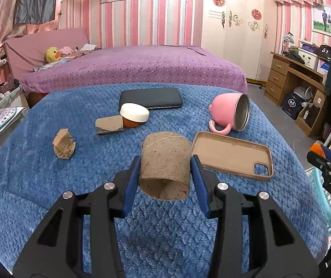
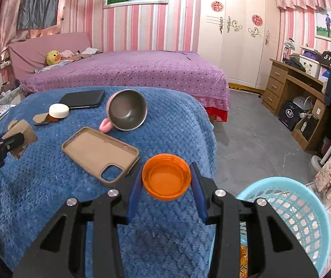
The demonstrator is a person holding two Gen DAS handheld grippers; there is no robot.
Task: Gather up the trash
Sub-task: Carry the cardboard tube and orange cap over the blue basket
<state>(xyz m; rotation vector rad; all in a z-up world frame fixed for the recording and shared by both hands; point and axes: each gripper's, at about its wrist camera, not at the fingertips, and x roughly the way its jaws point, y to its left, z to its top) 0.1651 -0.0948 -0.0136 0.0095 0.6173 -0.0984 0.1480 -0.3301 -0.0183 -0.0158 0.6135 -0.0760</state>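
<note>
My left gripper (image 1: 165, 162) is shut on a brown cardboard tube (image 1: 165, 164), held above the blue blanket (image 1: 49, 185); the same tube (image 2: 24, 132) shows at the left edge of the right wrist view. My right gripper (image 2: 167, 173) is shut on an orange plastic lid (image 2: 167, 176), open side facing me, near the blanket's right edge. A torn cardboard scrap (image 1: 64, 147) and a flattened cardboard piece (image 1: 109, 125) lie on the blanket. A light blue mesh basket (image 2: 304, 213) stands on the floor at the lower right, with some wrappers inside.
On the blanket lie a tan phone case (image 1: 232, 155), a tipped pink mug (image 1: 230, 113), a black phone (image 1: 151, 98) and a small orange jar with a white lid (image 1: 135, 114). Behind is a purple bed (image 1: 142, 67); a wooden desk (image 2: 293, 88) stands right.
</note>
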